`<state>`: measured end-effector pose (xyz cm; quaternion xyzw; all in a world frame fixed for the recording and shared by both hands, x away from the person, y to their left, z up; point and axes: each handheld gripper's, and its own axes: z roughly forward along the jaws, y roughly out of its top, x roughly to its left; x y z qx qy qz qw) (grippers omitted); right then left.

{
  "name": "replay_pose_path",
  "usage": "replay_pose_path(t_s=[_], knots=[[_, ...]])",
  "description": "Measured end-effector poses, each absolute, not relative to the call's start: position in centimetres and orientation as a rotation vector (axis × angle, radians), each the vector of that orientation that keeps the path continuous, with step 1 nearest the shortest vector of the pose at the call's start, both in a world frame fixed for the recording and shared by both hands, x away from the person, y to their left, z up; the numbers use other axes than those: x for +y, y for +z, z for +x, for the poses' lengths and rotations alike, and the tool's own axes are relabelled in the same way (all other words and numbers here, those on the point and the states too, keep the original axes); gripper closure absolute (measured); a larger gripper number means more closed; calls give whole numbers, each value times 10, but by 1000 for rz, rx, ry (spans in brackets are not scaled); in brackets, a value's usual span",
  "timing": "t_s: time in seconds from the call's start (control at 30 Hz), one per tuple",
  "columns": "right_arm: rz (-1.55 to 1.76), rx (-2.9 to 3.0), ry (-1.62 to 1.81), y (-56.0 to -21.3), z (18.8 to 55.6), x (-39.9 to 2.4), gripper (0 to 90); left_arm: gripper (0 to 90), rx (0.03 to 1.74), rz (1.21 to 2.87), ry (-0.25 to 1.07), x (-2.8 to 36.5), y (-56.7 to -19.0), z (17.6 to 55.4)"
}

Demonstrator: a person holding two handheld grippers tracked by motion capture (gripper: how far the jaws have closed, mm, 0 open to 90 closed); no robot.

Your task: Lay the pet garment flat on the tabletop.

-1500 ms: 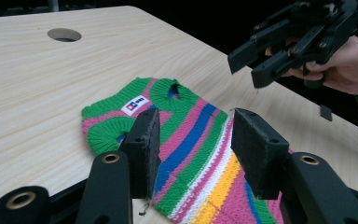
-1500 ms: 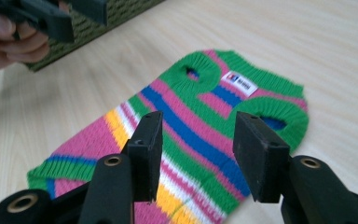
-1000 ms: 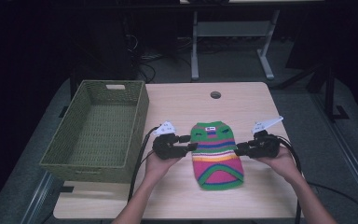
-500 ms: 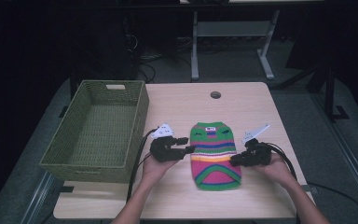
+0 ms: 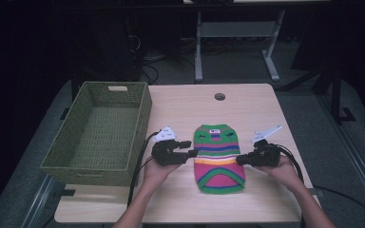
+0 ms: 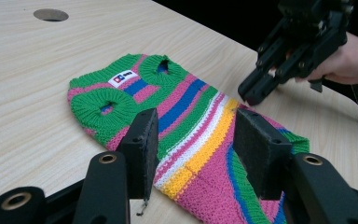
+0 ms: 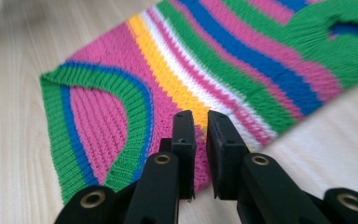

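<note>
Counted on and around the table

One striped knitted sweater (image 5: 218, 156), one woven green basket (image 5: 100, 133) and one wooden table (image 5: 247, 104) with one round hole (image 5: 219, 96) are counted; two hand-held grippers, a left gripper (image 5: 192, 152) and a right gripper (image 5: 240, 160), are seen.

The right gripper (image 7: 201, 126), jaws nearly closed, sits at the striped knitted sweater's (image 7: 205, 70) 6 o'clock edge on the worktop (image 7: 9, 60).

Your left gripper (image 5: 191, 152) and right gripper (image 5: 240, 160) are black, each with a pale three-cornered plate on top and a black cable trailing behind. Brass-ringed holes mark the jaw arms. Your forearms are bare, without sleeves.
</note>
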<state>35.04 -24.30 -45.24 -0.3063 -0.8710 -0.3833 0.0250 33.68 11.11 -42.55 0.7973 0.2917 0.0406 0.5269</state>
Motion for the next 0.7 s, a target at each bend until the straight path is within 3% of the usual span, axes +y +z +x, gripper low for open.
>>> replay_pose_path(t_s=[0.1, 0.3, 0.57, 0.7], knots=[[-973, -2684, -1213, -449, 350, -249, 778, 490, 699, 1898, 90, 111, -426, 335], [-1015, -2648, -1256, -442, 342, -265, 591, 448, 728, 1921, 101, 116, -429, 327], [-1054, -2654, -1289, -441, 328, -285, 499, 355, 741, 1940, 116, 117, -433, 314], [-1064, -2652, -1313, -441, 323, -293, 497, 340, 739, 1929, 110, 120, -434, 308]])
